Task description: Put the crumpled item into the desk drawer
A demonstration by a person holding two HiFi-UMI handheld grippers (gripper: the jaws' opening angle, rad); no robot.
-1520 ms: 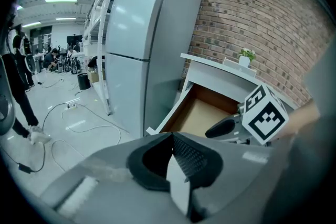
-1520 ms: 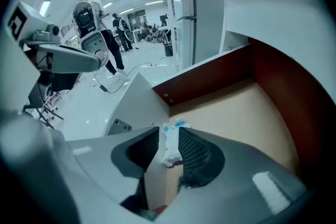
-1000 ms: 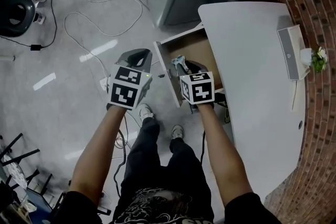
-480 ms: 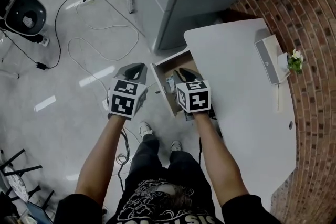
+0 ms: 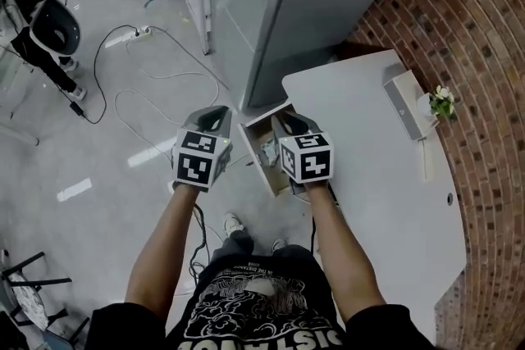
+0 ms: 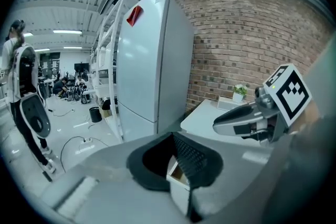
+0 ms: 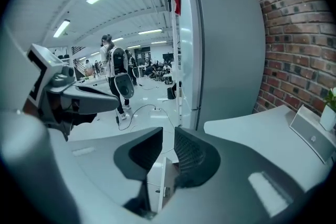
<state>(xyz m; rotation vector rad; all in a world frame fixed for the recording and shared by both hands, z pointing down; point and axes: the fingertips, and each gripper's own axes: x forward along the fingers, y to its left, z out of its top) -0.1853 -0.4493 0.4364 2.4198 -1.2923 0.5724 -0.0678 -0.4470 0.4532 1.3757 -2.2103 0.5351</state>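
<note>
The desk drawer (image 5: 250, 145) stands pulled out from the white desk (image 5: 377, 168), and a pale crumpled item (image 5: 267, 150) lies inside it. My right gripper (image 5: 283, 120) hovers above the drawer's near end; its jaws are closing with nothing between them, and the drawer front (image 7: 157, 181) shows through the gap. My left gripper (image 5: 212, 117) hangs over the floor just left of the drawer, its jaws slightly apart and empty, with the drawer corner (image 6: 176, 176) visible between them. Each gripper view shows the other gripper beside it: the right gripper (image 6: 252, 118), the left gripper (image 7: 68, 97).
A tall grey cabinet (image 5: 271, 4) stands right behind the drawer. A brick wall (image 5: 484, 53) borders the desk, which carries a white box (image 5: 404, 104) and a small plant (image 5: 441, 101). Cables (image 5: 139, 86) trail over the floor at left. A person (image 7: 113, 73) stands farther back.
Both grippers have lifted and drawn back from the drawer. The crumpled item that was at the right gripper's jaws now lies in the drawer. The view has pulled away.
</note>
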